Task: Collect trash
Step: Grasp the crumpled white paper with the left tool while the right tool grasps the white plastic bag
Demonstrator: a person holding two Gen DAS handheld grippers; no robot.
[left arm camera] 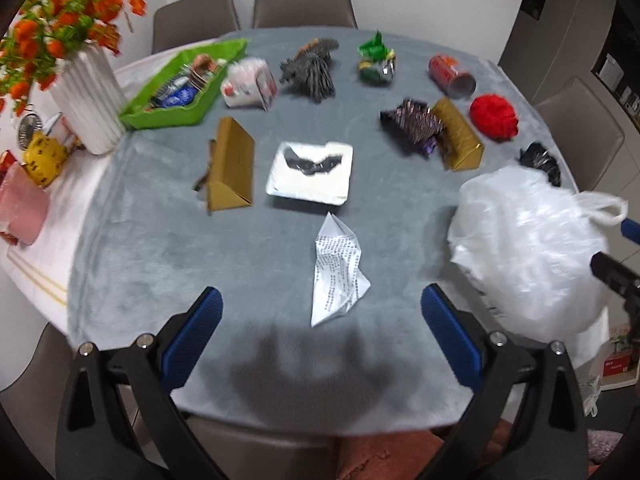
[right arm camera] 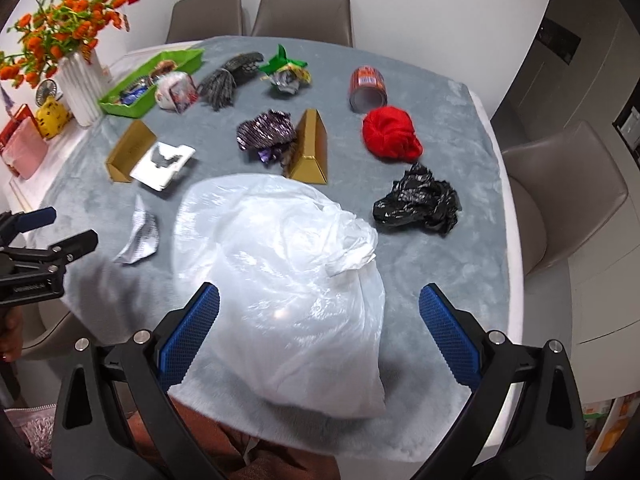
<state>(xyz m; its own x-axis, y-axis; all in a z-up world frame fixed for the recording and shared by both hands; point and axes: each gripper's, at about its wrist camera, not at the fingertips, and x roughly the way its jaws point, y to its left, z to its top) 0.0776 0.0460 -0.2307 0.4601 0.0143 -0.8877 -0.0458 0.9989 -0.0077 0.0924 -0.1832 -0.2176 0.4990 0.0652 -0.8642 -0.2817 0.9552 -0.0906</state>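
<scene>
A white plastic bag [right arm camera: 288, 264] lies on the grey cloth at the table's near right; it also shows in the left wrist view [left arm camera: 528, 248]. My right gripper [right arm camera: 319, 312] is open, hovering over the bag's near part. My left gripper [left arm camera: 322, 312] is open and empty above the near edge, with a crumpled printed paper [left arm camera: 338, 272] just ahead between its fingers. Farther off lie a foil tray [left arm camera: 311, 172], two gold boxes [left arm camera: 232, 164] [left arm camera: 458, 134], a purple wrapper [left arm camera: 412, 124], a red ball [left arm camera: 494, 116], a can [left arm camera: 452, 76], a black bag [right arm camera: 416, 200], a green wrapper [left arm camera: 376, 62] and a dark wrapper [left arm camera: 310, 68].
A green tray [left arm camera: 160, 118] of snack packets and a white vase [left arm camera: 90, 100] of orange flowers stand at the far left. A white wrapped pack [left arm camera: 248, 84] lies beside the tray. Grey chairs [left arm camera: 304, 2] ring the table. The left gripper shows at the left edge of the right wrist view [right arm camera: 48, 240].
</scene>
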